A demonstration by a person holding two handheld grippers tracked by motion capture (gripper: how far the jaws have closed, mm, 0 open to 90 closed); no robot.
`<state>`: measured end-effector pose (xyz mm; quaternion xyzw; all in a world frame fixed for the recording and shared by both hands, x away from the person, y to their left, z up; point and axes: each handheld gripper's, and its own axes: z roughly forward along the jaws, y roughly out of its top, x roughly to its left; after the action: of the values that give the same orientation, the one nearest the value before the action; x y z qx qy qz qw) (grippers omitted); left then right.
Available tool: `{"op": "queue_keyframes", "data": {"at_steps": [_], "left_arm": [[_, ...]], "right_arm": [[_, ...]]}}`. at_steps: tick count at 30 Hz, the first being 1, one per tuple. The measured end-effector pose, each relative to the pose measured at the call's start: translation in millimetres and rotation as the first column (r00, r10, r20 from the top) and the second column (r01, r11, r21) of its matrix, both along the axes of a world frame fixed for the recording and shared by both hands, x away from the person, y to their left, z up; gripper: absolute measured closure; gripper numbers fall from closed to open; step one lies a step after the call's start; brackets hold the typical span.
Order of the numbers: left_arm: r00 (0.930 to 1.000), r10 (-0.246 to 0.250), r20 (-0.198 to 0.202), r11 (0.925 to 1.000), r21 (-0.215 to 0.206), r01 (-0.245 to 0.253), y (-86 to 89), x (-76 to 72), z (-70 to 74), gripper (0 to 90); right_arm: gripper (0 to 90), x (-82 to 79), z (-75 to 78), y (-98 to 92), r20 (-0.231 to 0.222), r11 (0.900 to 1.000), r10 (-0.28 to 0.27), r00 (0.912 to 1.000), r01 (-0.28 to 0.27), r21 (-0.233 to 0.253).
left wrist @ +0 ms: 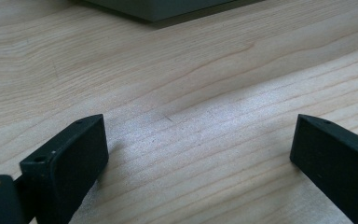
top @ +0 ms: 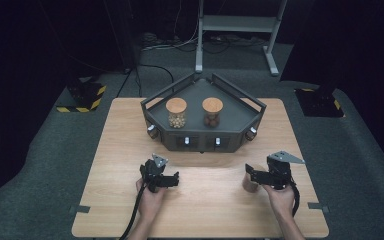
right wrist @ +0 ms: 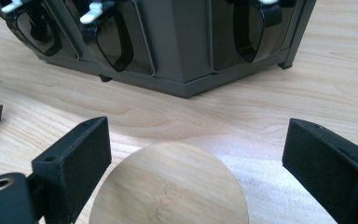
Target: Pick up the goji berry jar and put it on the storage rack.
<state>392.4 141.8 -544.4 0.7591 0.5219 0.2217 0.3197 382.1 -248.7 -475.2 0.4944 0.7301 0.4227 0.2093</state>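
Right gripper (top: 254,176): held low over the table, jaws spread wide; in the right gripper view they stood either side of a round wooden lid (right wrist: 170,186), not touching it.
Third jar (top: 250,183): a wood-lidded jar on the wooden table (top: 215,210) at the person's right, just in front of the right gripper; its contents could not be made out (only the lid top and a sliver of side were in sight).
Left gripper (top: 169,181): released, jaws wide apart above bare table in the left gripper view, nothing between them.
Rack (top: 203,130): dark angular tray-stand at the far middle of the table, with clear hanging scoops or cups (right wrist: 113,39) along its front face.
Jars on rack: two wood-lidded glass jars upright on the top deck, the left jar (top: 176,113) with pale nuts, the right jar (top: 212,112) with darker round ones; well apart from both grippers.
Step in hand: judged to be the approach to a grasp on the third jar, the right jaws lined up around the lid but not yet closed.
Next move calls for: lowering the jaws to the lid's rim or the jar body, centring the jar between them, then closing evenly so it stays upright.
Left gripper's likely part: free to steady the jar or wait (a guess only).
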Motion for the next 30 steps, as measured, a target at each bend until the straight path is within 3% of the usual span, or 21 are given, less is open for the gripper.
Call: {"op": "queue_keyframes", "data": {"at_steps": [5, 17, 30], "left_arm": [[1.0, 0.0, 0.0, 1.0, 0.0, 0.0, 0.0, 0.0, 0.0, 4.3], [1.0, 0.0, 0.0, 1.0, 0.0, 0.0, 0.0, 0.0, 0.0, 4.3], [1.0, 0.0, 0.0, 1.0, 0.0, 0.0, 0.0, 0.0, 0.0, 4.3]], "right_arm": [[7.7, -5.3, -4.6, -1.8, -0.004, 1.0, 0.014, 0.9999, -0.014, 0.012], [8.1, -13.0, -12.4, 1.9, -0.013, 0.999, 0.047, 0.9988, -0.048, -0.013], [10.4, -14.4, -25.9, 5.7, -0.037, 0.999, 0.04, 0.9985, -0.041, -0.027]]}}
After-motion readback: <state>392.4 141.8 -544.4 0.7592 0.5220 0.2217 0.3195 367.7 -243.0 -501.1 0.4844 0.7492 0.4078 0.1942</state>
